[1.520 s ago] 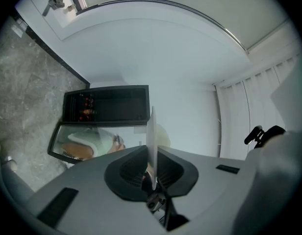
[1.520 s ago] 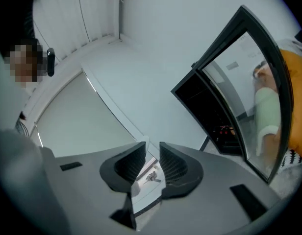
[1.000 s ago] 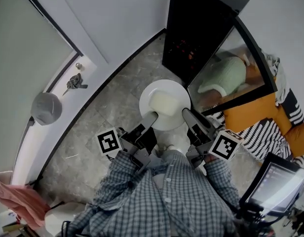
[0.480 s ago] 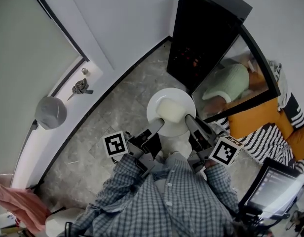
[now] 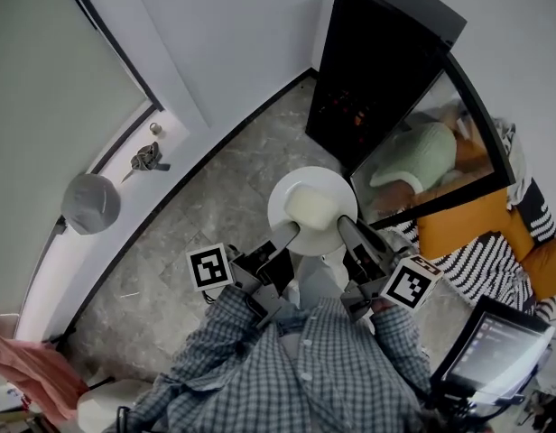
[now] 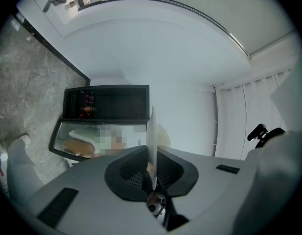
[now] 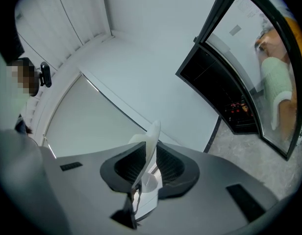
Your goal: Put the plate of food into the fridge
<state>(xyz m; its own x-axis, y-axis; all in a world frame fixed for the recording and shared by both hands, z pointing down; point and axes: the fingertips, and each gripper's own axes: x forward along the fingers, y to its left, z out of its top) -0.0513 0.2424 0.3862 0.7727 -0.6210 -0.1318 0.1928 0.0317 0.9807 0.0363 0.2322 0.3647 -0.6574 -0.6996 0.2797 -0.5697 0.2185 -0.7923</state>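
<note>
A white plate (image 5: 325, 234) with a pale slab of food (image 5: 311, 207) is held level above the stone floor, just in front of the black fridge (image 5: 373, 57), whose glass door (image 5: 431, 152) stands open to the right. My left gripper (image 5: 287, 234) is shut on the plate's near-left rim and my right gripper (image 5: 343, 225) on its near-right rim. In the left gripper view the plate (image 6: 151, 131) shows edge-on, pinched in the left gripper (image 6: 152, 158), with the fridge (image 6: 106, 102) beyond. In the right gripper view the plate rim (image 7: 152, 141) is pinched in the right gripper (image 7: 147, 158).
A white wall and sill run along the left, with a dark small object (image 5: 148, 158) and a grey round thing (image 5: 89, 203) by it. Orange and striped cushions (image 5: 495, 242) and a screen (image 5: 496, 350) lie at the right. A pink cloth (image 5: 34, 368) is at the lower left.
The plate stays between both grippers in front of the open fridge. The whole view has shifted slightly, with plate and grippers a little lower in the picture.
</note>
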